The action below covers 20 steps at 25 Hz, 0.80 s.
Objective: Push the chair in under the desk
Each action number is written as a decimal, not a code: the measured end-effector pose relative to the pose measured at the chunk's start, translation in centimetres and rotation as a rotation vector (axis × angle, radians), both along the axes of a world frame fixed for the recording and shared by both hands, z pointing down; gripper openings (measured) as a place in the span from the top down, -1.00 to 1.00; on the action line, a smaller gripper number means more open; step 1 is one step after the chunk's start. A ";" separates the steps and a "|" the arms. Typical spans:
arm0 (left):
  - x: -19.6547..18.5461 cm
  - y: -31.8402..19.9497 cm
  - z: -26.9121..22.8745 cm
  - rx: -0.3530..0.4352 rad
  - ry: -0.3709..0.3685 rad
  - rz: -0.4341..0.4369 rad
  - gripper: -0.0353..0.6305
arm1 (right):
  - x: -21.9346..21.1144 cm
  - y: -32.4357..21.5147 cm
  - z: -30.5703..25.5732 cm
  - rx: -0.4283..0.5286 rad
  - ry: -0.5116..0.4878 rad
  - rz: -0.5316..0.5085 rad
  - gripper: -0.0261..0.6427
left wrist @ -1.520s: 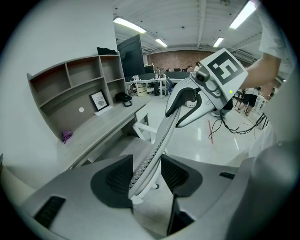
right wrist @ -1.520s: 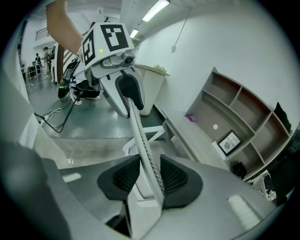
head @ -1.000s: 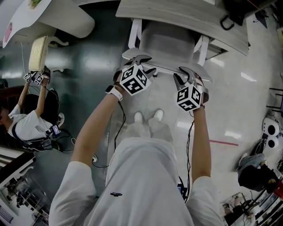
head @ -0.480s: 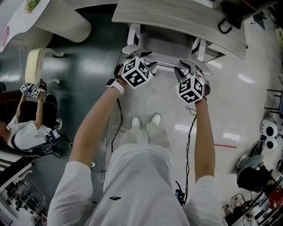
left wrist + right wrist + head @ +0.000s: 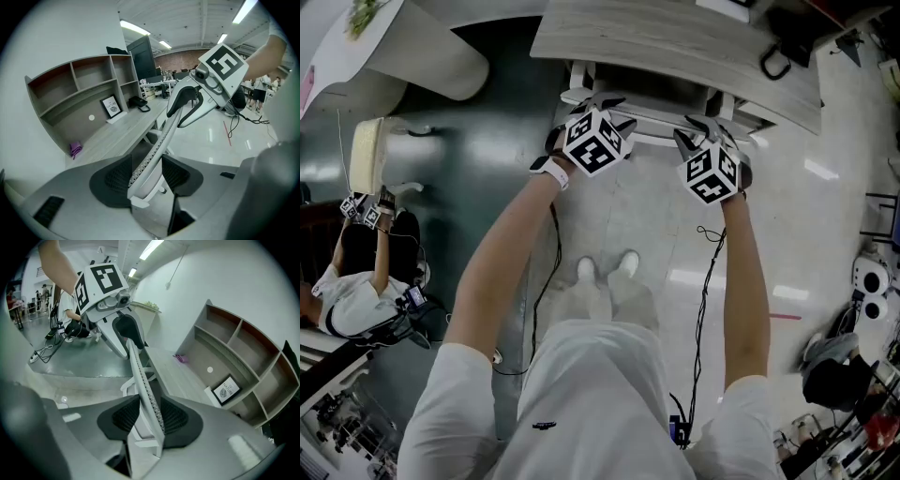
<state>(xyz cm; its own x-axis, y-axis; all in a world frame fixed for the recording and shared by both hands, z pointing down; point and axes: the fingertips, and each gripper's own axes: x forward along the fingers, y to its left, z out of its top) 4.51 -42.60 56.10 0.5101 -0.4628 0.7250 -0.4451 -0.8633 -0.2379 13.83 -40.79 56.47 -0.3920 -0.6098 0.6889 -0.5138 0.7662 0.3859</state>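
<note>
since the desk [image 5: 675, 47] top already covers most of the seat, the push looks to be in its late part, not finished. desk runs across the top of the head view, its near edge angled down to the right. floor [image 5: 637, 216] behind the person is bare and glossy, so there is free room to step forward. chair [image 5: 656, 120] sits square to the desk with only the back's top rail and a strip of seat showing out from the desk edge; the white arm posts are just under that edge on both sides, close to it, contact can't be told.

left gripper [image 5: 598, 101] is closed on the rail near its left end, with the mesh edge filling the gap between the pads. right gripper [image 5: 705, 127] is the same near the right end, jaws wide but pinching the rail.

next move, by judgement: an even forward push from both sides so the chair doesn't twist, stopping as the back nears the desk edge. risk: arm posts catching the underside of the desk. the cable [image 5: 703, 309] hanging from the right gripper runs near the feet, a minor snag point.
</note>
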 end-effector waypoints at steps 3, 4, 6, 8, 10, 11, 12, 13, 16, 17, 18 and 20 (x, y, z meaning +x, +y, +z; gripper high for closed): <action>0.3 -1.3 -0.1 0.008 0.002 -0.004 0.29 | 0.3 -1.3 -0.1 0.002 0.001 0.003 0.47; 0.4 -1.7 -0.2 0.010 0.002 -0.005 0.29 | 0.4 -1.8 -0.1 0.002 0.002 0.003 0.47; 0.6 -2.6 -0.2 0.013 0.001 -0.006 0.29 | 0.6 -2.7 -0.1 0.006 0.004 0.004 0.47; 0.8 -3.4 -0.2 0.013 0.000 -0.008 0.29 | 0.8 -3.5 -0.1 0.010 0.005 0.007 0.46; 1.0 -4.2 -0.2 0.016 -0.001 -0.011 0.29 | 0.9 -4.3 -0.1 0.014 0.005 0.013 0.46; 1.0 -4.6 -0.2 0.017 -0.002 -0.012 0.29 | 1.0 -4.7 -0.1 0.015 0.006 0.016 0.46; 1.1 -4.9 -0.2 0.016 -0.004 -0.012 0.29 | 1.1 -5.1 -0.1 0.015 0.009 0.019 0.45; 1.3 -5.3 -0.1 0.010 -0.008 -0.013 0.29 | 1.3 -5.5 0.0 0.011 0.014 0.022 0.45; 1.6 -6.4 -0.2 -0.035 -0.025 -0.015 0.29 | 1.6 -6.5 -0.1 -0.006 0.038 0.016 0.45; 1.6 -6.5 -0.4 -0.046 -0.029 -0.016 0.29 | 1.6 -6.7 -0.2 -0.006 0.046 0.009 0.45; 1.7 -6.6 -0.5 -0.049 -0.030 -0.017 0.29 | 1.5 -6.7 -0.3 0.002 0.054 0.004 0.45; 1.6 -6.2 -0.6 -0.037 -0.025 -0.019 0.28 | 1.5 -6.4 -0.2 0.032 0.067 0.001 0.45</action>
<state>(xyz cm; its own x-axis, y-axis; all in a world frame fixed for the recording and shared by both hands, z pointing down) 6.12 -48.81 55.48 0.4830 -0.4450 0.7541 -0.4560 -0.8630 -0.2172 15.29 -47.18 56.24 -0.3448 -0.6324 0.6937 -0.4864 0.7525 0.4441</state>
